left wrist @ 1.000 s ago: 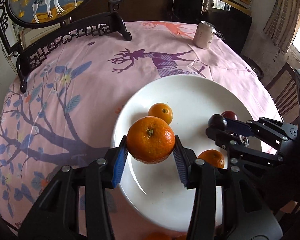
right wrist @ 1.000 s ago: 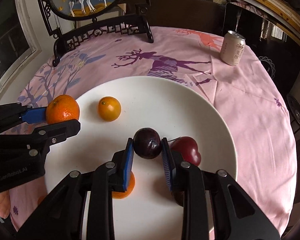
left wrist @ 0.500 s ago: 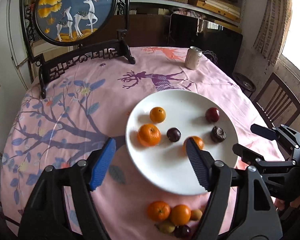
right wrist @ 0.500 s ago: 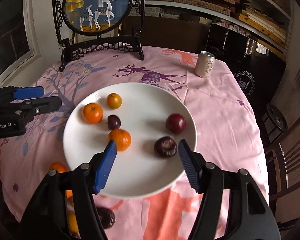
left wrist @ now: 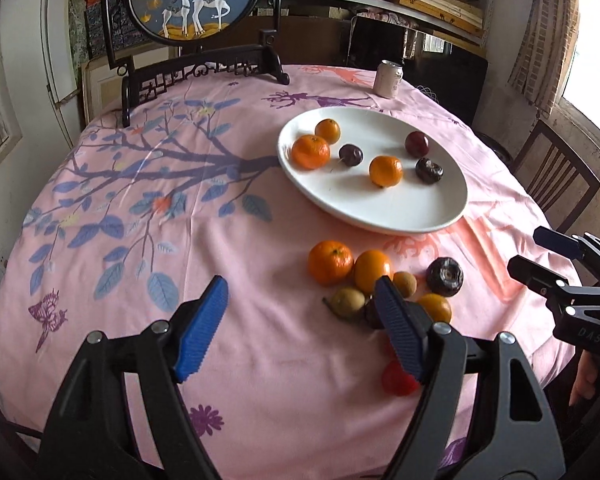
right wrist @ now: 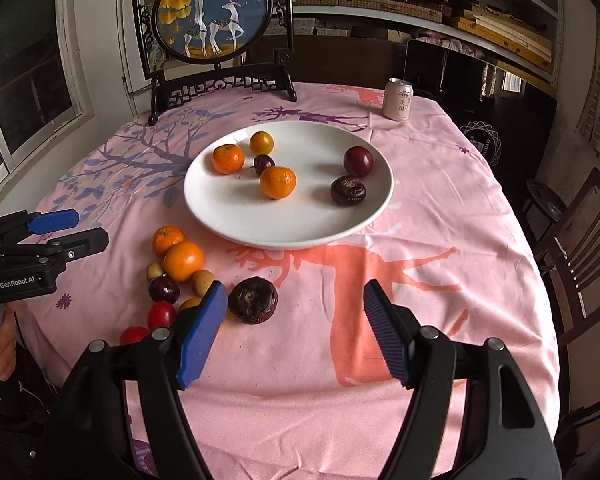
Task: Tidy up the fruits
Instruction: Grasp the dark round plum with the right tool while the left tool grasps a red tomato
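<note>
A white plate [left wrist: 400, 216] [right wrist: 300, 232] holds three oranges, two plums and a wrinkled dark fruit. One of the oranges [left wrist: 310, 152] [right wrist: 228, 159] lies at its left, next to a small dark plum [left wrist: 350, 155] [right wrist: 264, 163]. A loose pile of fruit [left wrist: 364, 276] [right wrist: 176, 268] lies on the cloth near the plate's front, with a wrinkled dark fruit [left wrist: 445, 276] [right wrist: 253, 300] beside it. My left gripper [left wrist: 302, 334] is open and empty, above the cloth before the pile. My right gripper [right wrist: 294, 332] is open and empty, just right of the wrinkled dark fruit.
A drink can [left wrist: 388, 79] [right wrist: 397, 99] stands at the table's far side. A framed deer screen on a black stand [left wrist: 204, 4] [right wrist: 212, 12] is at the back left. Wooden chairs [left wrist: 556, 176] [right wrist: 572, 264] stand to the right of the pink-clothed round table.
Both grippers let go of their fruit on the plate, the left an orange and the right a dark plum, opened wide and pulled back and up toward the table's front edge.
</note>
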`<state>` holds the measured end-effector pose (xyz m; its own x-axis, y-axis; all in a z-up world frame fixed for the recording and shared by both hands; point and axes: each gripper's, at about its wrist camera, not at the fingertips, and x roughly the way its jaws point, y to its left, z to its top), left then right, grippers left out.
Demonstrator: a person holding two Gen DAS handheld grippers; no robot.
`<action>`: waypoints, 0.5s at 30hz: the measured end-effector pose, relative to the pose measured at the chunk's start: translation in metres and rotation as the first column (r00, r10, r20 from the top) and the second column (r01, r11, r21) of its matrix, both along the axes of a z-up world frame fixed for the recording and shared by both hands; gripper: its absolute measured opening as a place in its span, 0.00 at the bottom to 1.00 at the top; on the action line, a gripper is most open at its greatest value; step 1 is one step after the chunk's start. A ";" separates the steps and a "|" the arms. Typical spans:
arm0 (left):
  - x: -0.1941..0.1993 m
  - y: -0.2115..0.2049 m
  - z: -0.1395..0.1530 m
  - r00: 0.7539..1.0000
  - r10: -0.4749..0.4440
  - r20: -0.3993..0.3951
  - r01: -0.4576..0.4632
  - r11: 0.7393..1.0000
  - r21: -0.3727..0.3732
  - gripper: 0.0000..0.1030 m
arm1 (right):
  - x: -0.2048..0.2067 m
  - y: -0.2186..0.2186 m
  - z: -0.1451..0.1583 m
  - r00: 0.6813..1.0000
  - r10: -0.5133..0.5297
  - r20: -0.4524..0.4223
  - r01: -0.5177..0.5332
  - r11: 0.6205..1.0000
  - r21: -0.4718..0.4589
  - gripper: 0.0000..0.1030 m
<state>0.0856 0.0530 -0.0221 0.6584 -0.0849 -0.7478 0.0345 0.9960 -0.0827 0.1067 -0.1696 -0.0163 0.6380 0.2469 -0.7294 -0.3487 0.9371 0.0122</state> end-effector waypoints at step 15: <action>-0.036 -0.027 -0.035 0.988 -0.111 -0.106 0.113 0.993 0.019 0.75 | 0.033 0.031 -0.068 0.990 0.086 -0.115 -0.088 0.996 -0.013 0.51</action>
